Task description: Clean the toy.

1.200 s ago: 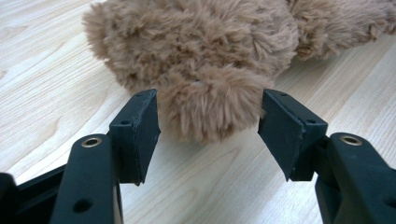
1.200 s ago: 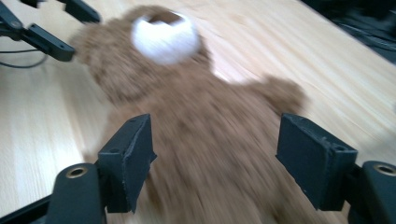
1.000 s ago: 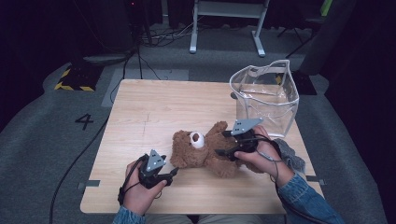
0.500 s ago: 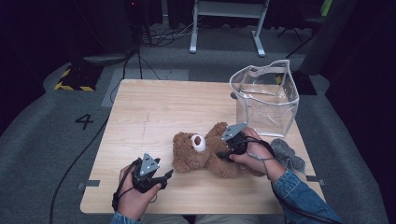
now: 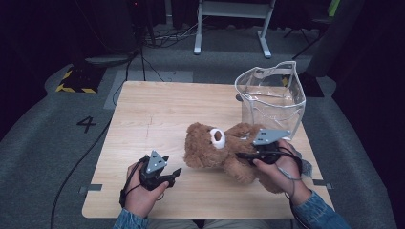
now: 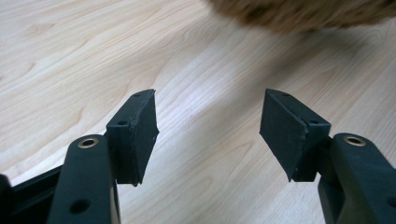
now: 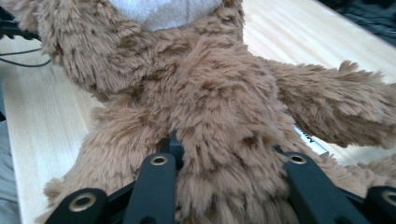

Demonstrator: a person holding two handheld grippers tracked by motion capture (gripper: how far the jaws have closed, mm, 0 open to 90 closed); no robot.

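Bright lit table (image 5: 157, 114), dark surroundings, soft focus, blurred fur close up

**Count on the desk**

We count one brown teddy bear (image 5: 224, 150), one clear plastic bag (image 5: 272, 98), one wooden desk (image 5: 157, 109), and two handheld grippers: the left gripper (image 5: 173, 174) and the right gripper (image 5: 241, 155).

Dark rm, grey carpet (image 5: 43, 143), white frame (image 5: 232, 19).
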